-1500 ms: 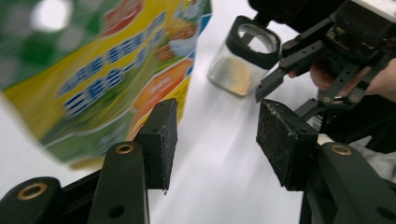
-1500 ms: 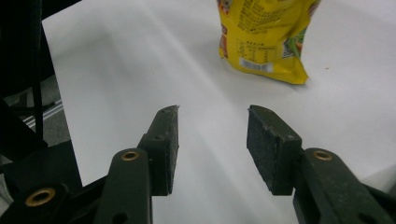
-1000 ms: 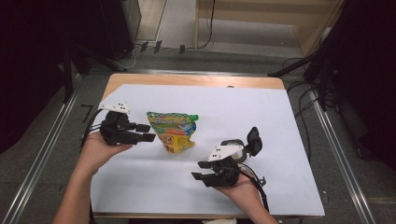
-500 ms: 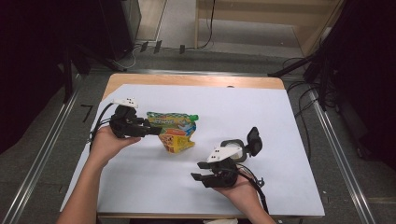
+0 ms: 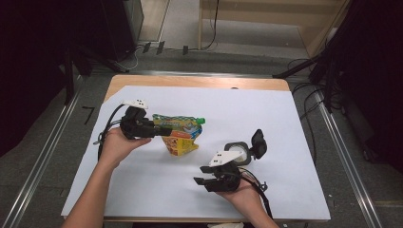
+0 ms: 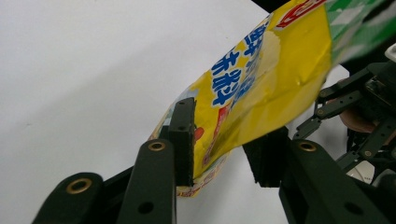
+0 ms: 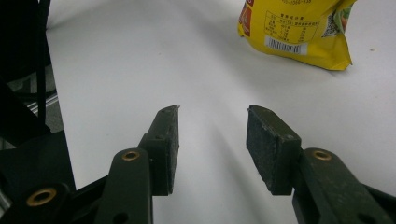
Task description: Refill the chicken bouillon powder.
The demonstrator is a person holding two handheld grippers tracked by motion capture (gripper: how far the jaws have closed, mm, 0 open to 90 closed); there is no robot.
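A yellow and green snack pouch with a green cap lies on the white sheet left of centre. My left gripper comes at it from the left, its jaws having just been closing. In the left gripper view the pouch sits between the jaws of my left gripper, and both pads touch it. My right gripper rests in the hand near the front edge, open with nothing between its jaws. The right gripper view shows my right gripper over bare sheet, with the pouch farther off.
A small round white case with a black flip lid stands just behind the right hand. The wooden table edge shows beyond the sheet. Metal rails run along both sides, and cables lie on the floor at the right.
My left hand has moved right to the pouch, and its jaws have narrowed around the pouch's left end. The right hand has kept still.
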